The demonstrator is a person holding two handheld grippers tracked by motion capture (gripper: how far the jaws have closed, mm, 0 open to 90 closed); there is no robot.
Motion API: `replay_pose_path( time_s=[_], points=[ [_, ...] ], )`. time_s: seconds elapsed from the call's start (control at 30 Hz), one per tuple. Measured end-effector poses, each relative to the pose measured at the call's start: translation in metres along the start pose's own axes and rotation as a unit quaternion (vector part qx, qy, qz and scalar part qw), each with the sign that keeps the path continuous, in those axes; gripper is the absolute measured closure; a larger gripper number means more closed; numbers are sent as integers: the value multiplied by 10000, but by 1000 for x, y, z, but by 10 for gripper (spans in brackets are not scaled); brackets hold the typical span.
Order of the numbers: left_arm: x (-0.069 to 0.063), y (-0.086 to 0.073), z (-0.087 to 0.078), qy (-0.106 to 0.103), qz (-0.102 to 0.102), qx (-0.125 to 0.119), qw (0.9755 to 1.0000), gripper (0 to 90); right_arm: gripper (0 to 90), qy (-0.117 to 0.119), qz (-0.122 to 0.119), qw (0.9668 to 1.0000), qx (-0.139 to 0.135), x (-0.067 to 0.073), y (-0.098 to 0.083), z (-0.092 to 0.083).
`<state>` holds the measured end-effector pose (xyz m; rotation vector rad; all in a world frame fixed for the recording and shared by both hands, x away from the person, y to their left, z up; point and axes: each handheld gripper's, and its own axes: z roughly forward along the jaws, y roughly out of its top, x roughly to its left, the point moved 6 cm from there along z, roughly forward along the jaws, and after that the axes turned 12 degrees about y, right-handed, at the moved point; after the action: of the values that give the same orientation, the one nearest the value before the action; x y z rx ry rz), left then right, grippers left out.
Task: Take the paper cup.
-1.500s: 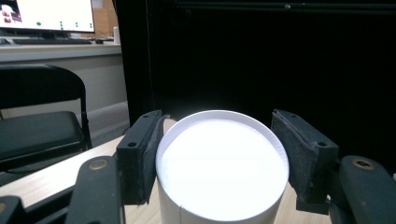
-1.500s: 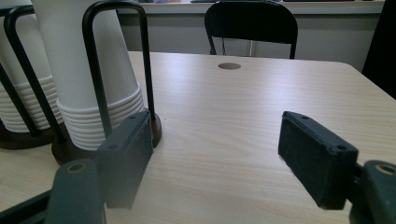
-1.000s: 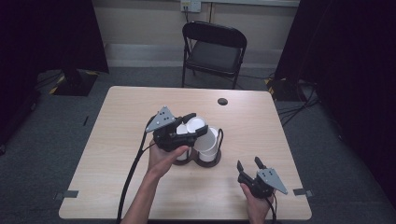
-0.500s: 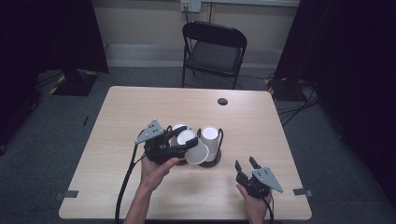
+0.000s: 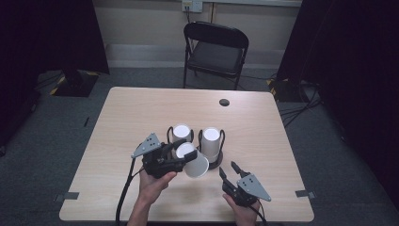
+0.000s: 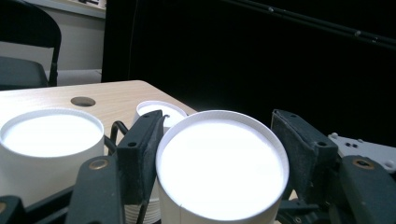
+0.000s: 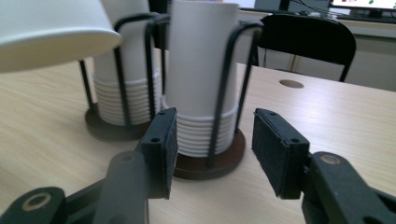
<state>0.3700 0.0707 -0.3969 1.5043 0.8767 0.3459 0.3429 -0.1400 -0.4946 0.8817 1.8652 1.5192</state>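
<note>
Gripping a white paper cup (image 5: 194, 163) sideways, left tongs (image 5: 181, 155) clamped on it just at 7 o'clock of the two cup racks (image 5: 214, 162) (both stacked full). Right tongs (image 5: 229, 170) empty, half open, jaws just been closing, near the table (image 5: 127, 122) front edge.

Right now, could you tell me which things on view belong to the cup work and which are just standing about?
In the job:
- paper cup, clamped in the left tool
- two wire racks of stacked cups: left rack, right rack
- right tool, jaws apart, just been closing with nothing between them

Standing about:
- folding chair
- table's cable hole
</note>
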Motion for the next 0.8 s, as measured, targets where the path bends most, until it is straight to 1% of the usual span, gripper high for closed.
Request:
replay_pose_path(
  time_s=[0.03, 0.07, 0.1, 0.13, 0.17, 0.2, 0.23, 0.27, 0.3, 0.33, 0.37, 0.4, 0.43, 0.5, 0.53, 0.6, 0.63, 0.67, 0.7, 0.73, 0.77, 0.8],
  points=[
    [1, -1, -1, -8, -39, -1, 10000, 362, 523, 55, -35, 10000, -6, 3, 1, 0],
    [0, -4, -3, -54, -187, -55, 9998, 362, 507, 198, -103, 9997, -26, 8, 3, 1],
    [0, -4, -3, -54, -187, -55, 9998, 361, 507, 198, -103, 9997, -26, 8, 3, 1],
    [0, -6, -5, -112, -276, -111, 9995, 361, 509, 298, -106, 9995, -52, 11, 3, 1],
    [0, -12, -6, -101, -357, -103, 9993, 362, 522, 537, -184, 9984, -81, 18, 4, 1],
    [0, -16, -6, -99, -412, -103, 9990, 362, 533, 628, -235, 9977, -109, 22, 4, 1],
    [0, -16, -6, -99, -412, -103, 9990, 362, 537, 727, -285, 9969, -127, 25, 5, 2],
    [0, -18, -6, -103, -480, -107, 9987, 362, 537, 727, -285, 9969, -127, 25, 5, 2],
    [1, -20, -6, -120, -581, -100, 9982, 362, 538, 831, -386, 9956, -177, 30, 6, 2],
    [1, -22, -6, -144, -663, -102, 9976, 362, 538, 831, -386, 9956, -177, 30, 6, 2],
    [2, -25, -6, -158, -725, -88, 9972, 362, 544, 989, -443, 9938, -263, 34, 7, 3],
    [2, -25, -6, -158, -725, -88, 9972, 362, 544, 989, -443, 9938, -263, 34, 7, 3],
    [1, -27, -7, -186, -775, -80, 9968, 362, 549, 1115, -471, 9920, -359, 37, 8, 3],
    [0, -29, -8, -262, -860, -84, 9959, 362, 555, 1218, -509, 9903, -442, 39, 9, 2],
    [0, -29, -8, -262, -860, -84, 9959, 362, 555, 1218, -509, 9903, -442, 39, 9, 2],
    [0, -30, -8, -333, -951, -67, 9949, 361, 560, 1330, -551, 9882, -517, 41, 9, 2],
    [0, -32, -8, -352, -1040, -37, 9939, 362, 566, 1406, -646, 9862, -587, 42, 9, 3],
    [1, -33, -8, -402, -1105, -29, 9931, 362, 567, 1419, -687, 9854, -638, 43, 9, 4],
    [1, -33, -8, -402, -1105, -29, 9931, 362, 567, 1419, -687, 9854, -638, 43, 9, 4],
    [1, -33, -8, -467, -1187, -28, 9918, 362, 576, 1445, -746, 9843, -682, 44, 10, 4],
    [1, -33, -8, -518, -1234, -14, 9910, 362, 587, 1567, -819, 9812, -777, 46, 11, 4],
    [-1, -33, -9, -638, -1318, -21, 9892, 362, 595, 1612, -846, 9797, -835, 47, 12, 5]
  ],
)
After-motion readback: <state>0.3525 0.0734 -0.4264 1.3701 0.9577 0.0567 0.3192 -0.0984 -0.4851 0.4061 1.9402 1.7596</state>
